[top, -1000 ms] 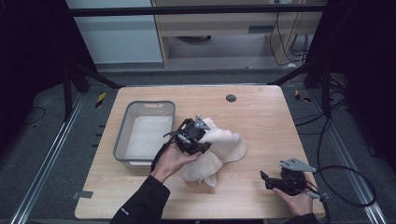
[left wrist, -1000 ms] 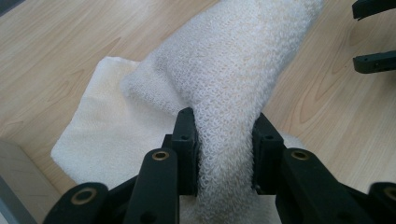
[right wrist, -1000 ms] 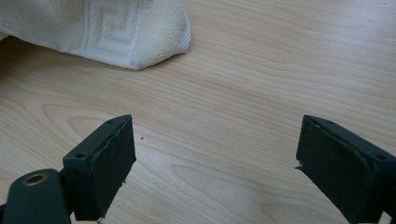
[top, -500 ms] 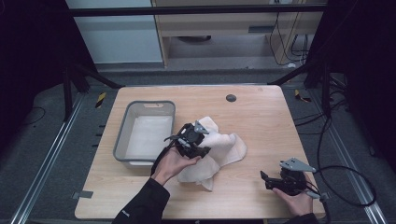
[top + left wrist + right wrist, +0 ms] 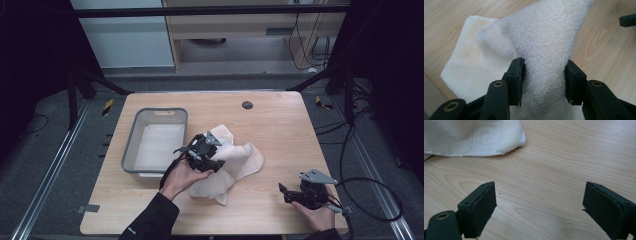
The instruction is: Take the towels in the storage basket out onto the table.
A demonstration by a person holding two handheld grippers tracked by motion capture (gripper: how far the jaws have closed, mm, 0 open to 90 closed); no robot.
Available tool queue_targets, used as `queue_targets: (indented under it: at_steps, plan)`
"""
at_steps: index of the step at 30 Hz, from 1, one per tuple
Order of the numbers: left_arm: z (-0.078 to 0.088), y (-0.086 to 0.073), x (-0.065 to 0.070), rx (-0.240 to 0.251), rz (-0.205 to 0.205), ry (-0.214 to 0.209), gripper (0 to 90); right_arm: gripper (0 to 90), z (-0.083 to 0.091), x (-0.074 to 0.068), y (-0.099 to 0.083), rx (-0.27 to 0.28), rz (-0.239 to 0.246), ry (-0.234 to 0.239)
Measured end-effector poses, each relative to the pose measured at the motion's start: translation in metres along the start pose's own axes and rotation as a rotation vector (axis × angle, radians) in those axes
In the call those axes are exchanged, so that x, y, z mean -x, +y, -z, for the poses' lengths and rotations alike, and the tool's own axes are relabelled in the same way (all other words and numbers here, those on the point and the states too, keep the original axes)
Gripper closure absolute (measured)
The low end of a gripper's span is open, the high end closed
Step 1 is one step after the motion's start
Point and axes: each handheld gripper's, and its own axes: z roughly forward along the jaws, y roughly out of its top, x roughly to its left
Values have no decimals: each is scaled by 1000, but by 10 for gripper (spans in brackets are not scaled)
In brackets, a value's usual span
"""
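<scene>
Your left hand-held gripper (image 5: 544,82) has dragged the bunched towel (image 5: 544,45) it pinches nearer; the right hand-held gripper (image 5: 539,207) gapes empty

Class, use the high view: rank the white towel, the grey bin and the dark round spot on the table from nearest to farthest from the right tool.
From the right tool:
1. White towel, to its left at mid-table.
2. Dark round spot, near the table's far edge.
3. Grey bin, far left.

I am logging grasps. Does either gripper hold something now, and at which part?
The left gripper pinches a raised fold of the towel, near its middle. The right gripper is open over the table, holding nothing.
</scene>
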Motion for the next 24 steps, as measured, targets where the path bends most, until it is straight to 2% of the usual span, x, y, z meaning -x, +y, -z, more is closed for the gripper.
queue_targets:
  at_steps: [10,17,23,24]
  plan:
    - [18,-6,1,50,-14,-7,414,115,0,0,0,-1,1,0]
    - [33,-14,1,83,-19,12,369,115,0,0,0,-1,5,-4]
    - [45,-22,1,124,-24,26,317,114,0,0,0,-2,1,-5]
    - [48,-26,2,144,-21,32,306,114,0,0,0,-2,1,-5]
